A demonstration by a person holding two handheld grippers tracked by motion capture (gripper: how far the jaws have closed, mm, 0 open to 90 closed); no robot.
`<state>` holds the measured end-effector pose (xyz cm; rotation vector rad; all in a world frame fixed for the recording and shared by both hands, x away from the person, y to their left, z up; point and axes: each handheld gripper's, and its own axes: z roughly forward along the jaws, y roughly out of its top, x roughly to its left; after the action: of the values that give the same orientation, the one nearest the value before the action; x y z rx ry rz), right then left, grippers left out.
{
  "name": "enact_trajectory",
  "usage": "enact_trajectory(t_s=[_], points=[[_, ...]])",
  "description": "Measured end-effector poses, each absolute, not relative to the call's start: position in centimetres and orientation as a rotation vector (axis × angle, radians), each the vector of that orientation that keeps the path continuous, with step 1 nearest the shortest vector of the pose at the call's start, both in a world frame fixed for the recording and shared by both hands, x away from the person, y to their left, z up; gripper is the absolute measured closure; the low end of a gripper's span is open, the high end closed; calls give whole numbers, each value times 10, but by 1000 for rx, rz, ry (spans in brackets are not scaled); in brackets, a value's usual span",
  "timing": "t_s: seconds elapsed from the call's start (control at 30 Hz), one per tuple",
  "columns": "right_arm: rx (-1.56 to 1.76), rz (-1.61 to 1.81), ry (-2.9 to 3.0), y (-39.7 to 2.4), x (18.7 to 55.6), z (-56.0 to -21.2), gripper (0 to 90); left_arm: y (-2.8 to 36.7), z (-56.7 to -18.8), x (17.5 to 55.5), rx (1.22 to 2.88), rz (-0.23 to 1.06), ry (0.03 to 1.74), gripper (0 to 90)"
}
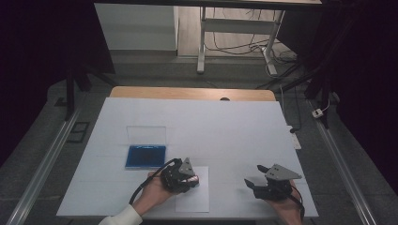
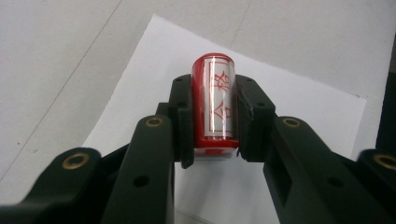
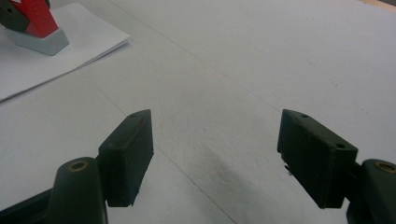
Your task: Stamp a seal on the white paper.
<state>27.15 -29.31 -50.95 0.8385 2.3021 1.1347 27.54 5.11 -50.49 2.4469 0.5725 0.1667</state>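
Here left tongs clamp red stamp, base hidden; characters unreadable.

Red stamp: red Chinese characters on clear label, seemingly "合格".

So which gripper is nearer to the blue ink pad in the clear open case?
Left. The left gripper, shut on a red cylindrical stamp over the white sheet of paper, sits just right of and below the blue ink pad. The right gripper hovers open farther right.
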Motion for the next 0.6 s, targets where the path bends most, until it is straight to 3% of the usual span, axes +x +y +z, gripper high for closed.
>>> enact_trajectory(t_s=[0.6], points=[[839, 1129, 2302, -293, 272, -509, 261, 51, -506, 274, 2439, 180, 572, 709]])
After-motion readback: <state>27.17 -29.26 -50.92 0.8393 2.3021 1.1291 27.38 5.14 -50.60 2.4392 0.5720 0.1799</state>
